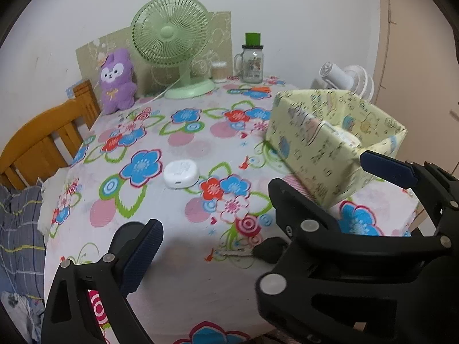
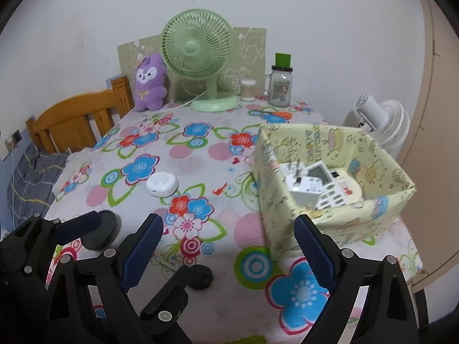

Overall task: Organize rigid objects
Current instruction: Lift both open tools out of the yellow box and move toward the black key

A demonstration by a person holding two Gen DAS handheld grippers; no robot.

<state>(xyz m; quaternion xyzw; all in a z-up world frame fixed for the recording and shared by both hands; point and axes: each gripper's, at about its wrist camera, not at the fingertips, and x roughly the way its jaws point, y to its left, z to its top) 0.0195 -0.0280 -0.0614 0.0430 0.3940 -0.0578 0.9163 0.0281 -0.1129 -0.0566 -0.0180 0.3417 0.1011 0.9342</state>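
A white rounded case (image 1: pixel 180 174) lies on the floral tablecloth, mid-table; it also shows in the right wrist view (image 2: pixel 162 184). A pale yellow patterned box (image 2: pixel 332 183) stands at the right and holds a white calculator (image 2: pixel 334 185) and a white plug adapter (image 2: pixel 302 189); the box also shows in the left wrist view (image 1: pixel 330 143). A small black object (image 1: pixel 269 248) lies on the cloth between the grippers. My left gripper (image 1: pixel 212 246) is open and empty, short of the white case. My right gripper (image 2: pixel 229 246) is open and empty, in front of the box; its arm crosses the left wrist view.
At the back stand a green desk fan (image 2: pixel 198 57), a purple plush toy (image 2: pixel 150 81), a cotton-swab jar (image 2: pixel 247 89) and a glass mug with a green lid (image 2: pixel 280 86). A white fan (image 2: pixel 381 120) is behind the box. A wooden chair (image 2: pixel 77 120) stands at the left.
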